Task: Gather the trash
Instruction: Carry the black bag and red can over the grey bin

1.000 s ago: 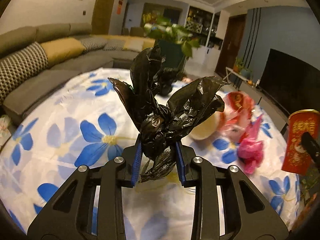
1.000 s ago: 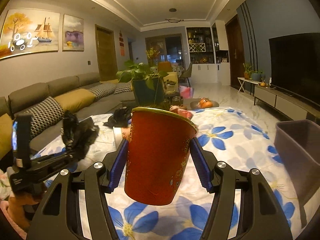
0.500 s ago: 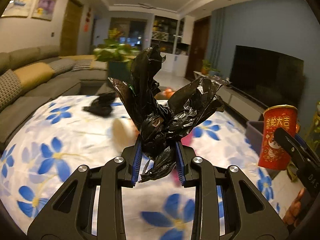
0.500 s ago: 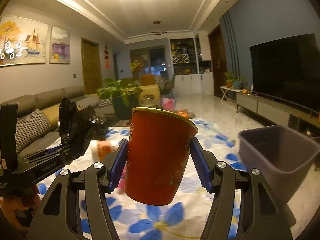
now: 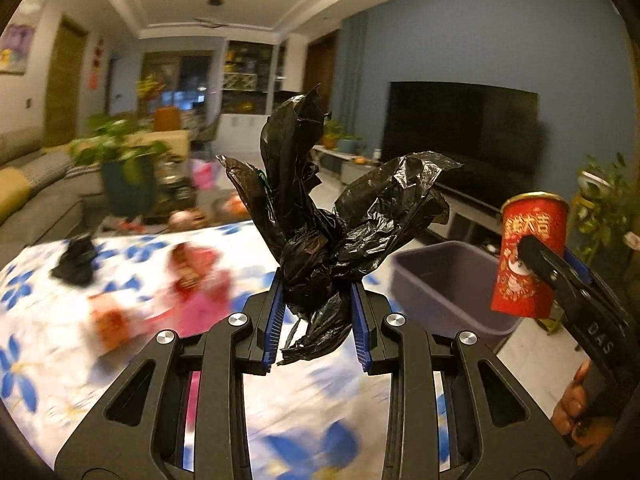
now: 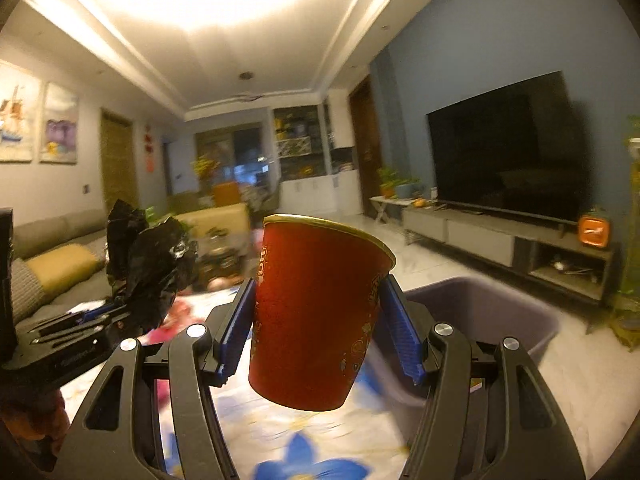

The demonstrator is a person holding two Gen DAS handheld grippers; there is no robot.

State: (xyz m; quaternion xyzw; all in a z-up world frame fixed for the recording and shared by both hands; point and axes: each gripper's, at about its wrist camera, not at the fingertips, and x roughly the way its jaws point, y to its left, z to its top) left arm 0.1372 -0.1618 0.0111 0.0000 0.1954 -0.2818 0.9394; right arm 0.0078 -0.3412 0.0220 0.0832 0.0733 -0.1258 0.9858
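Both pairs of jaws are clamped on rubbish and held up in the air. From where the left gripper (image 5: pixel 318 326) looks out, its blue pads pinch the knotted middle of a crumpled black plastic bag (image 5: pixel 332 236), whose torn flaps stick up and outward above the fingers. The right gripper (image 6: pixel 318 332) squeezes a red paper cup (image 6: pixel 316 312) by its sides; the cup stands nearly upright, tipped a little, gold rim on top and gold lettering down its wall.

Just beyond the cup sits a grey-purple bin (image 6: pixel 516 320), open-topped, beside the edge of the surface (image 5: pixel 60 360), which is draped in a white cloth with blue flowers. In the left view the cup (image 5: pixel 528 256) hangs to the right of the bin (image 5: pixel 444 284), close to its near corner.

Lying on the cloth, blurred, are a pink wrapper (image 5: pixel 200 304), an orange-brown piece (image 5: pixel 112 324) I can't identify, and another black bag (image 5: pixel 76 264) farther back. A dark television (image 6: pixel 504 152) hangs on the blue wall, and a sofa (image 6: pixel 52 256) with a yellow cushion runs along the left.
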